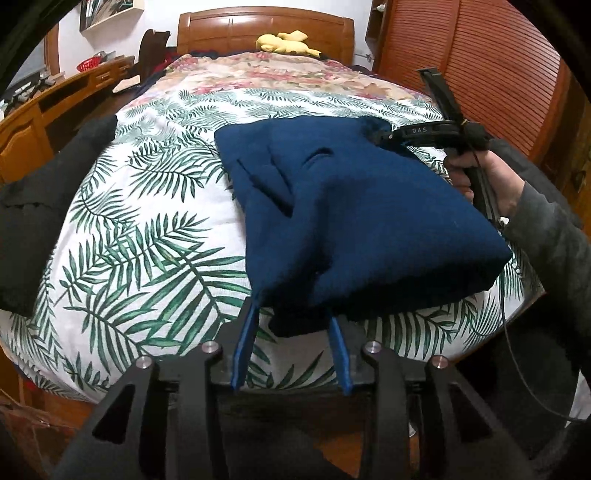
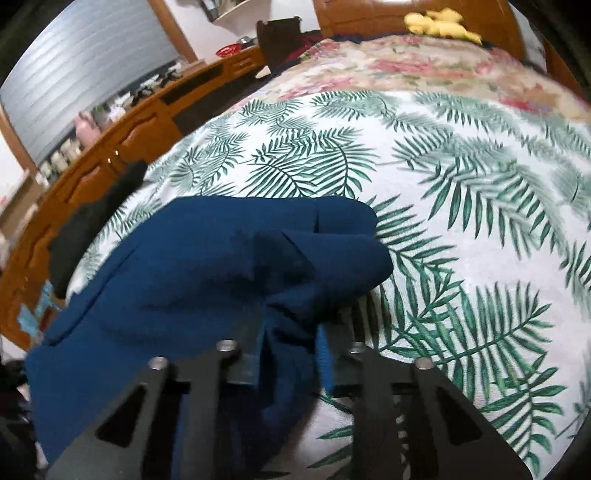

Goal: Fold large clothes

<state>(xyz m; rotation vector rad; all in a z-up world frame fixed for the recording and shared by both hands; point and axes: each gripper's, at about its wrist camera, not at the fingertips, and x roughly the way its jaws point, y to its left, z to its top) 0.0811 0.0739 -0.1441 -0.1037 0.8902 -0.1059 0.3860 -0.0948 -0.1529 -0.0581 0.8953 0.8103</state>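
Note:
A dark blue garment (image 1: 362, 214), folded into a thick bundle, lies across the palm-leaf bedsheet (image 1: 147, 229). My left gripper (image 1: 291, 310) is at its near corner. The fingertips are buried in the cloth and a fold of it is pinched between the blue pads (image 1: 243, 347). My right gripper (image 1: 384, 134) bites the far right corner, carried by a person's hand (image 1: 491, 177). In the right wrist view the right gripper (image 2: 291, 328) is shut on a bunch of the blue garment (image 2: 207, 258), which covers the fingertips.
A black garment (image 1: 44, 206) lies on the bed's left edge, also visible as a black garment (image 2: 92, 221) beside a wooden desk (image 2: 122, 147). A yellow plush toy (image 1: 284, 42) sits by the headboard (image 1: 266, 29). Slatted wooden doors (image 1: 480, 74) stand on the right.

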